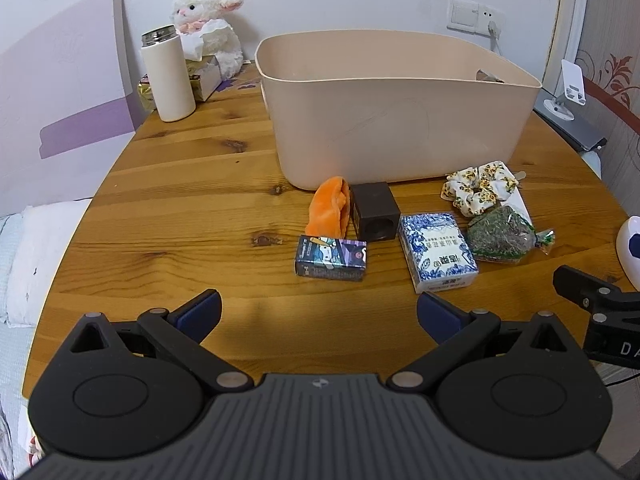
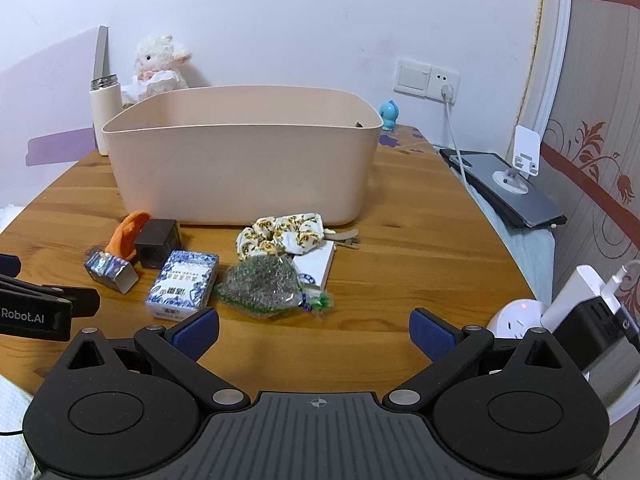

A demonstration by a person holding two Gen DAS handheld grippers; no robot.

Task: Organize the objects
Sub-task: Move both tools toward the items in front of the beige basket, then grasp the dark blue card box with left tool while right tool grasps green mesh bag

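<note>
The left gripper [image 1: 318,314] hovers low over the near edge of the round wooden table [image 1: 180,208], its blue-padded jaws spread wide with nothing between them. Ahead of it in the left wrist view lie a small printed box [image 1: 331,258], an orange cloth [image 1: 329,212], a dark brown cube [image 1: 374,211], a blue-and-white packet [image 1: 438,257], a bag of dried herbs [image 1: 502,239] and a floral scrunchie [image 1: 480,188], all just in front of the beige plastic bin [image 1: 396,120]. A white flask [image 1: 168,76] and a plush lamb [image 1: 208,28] stand at the back by the white wall. In the right wrist view, the right gripper [image 2: 314,330] is likewise level, wide open and empty. The bin's inside is mostly hidden. A wall socket [image 2: 426,80] and a white phone stand [image 2: 518,160] sit to the right.
</note>
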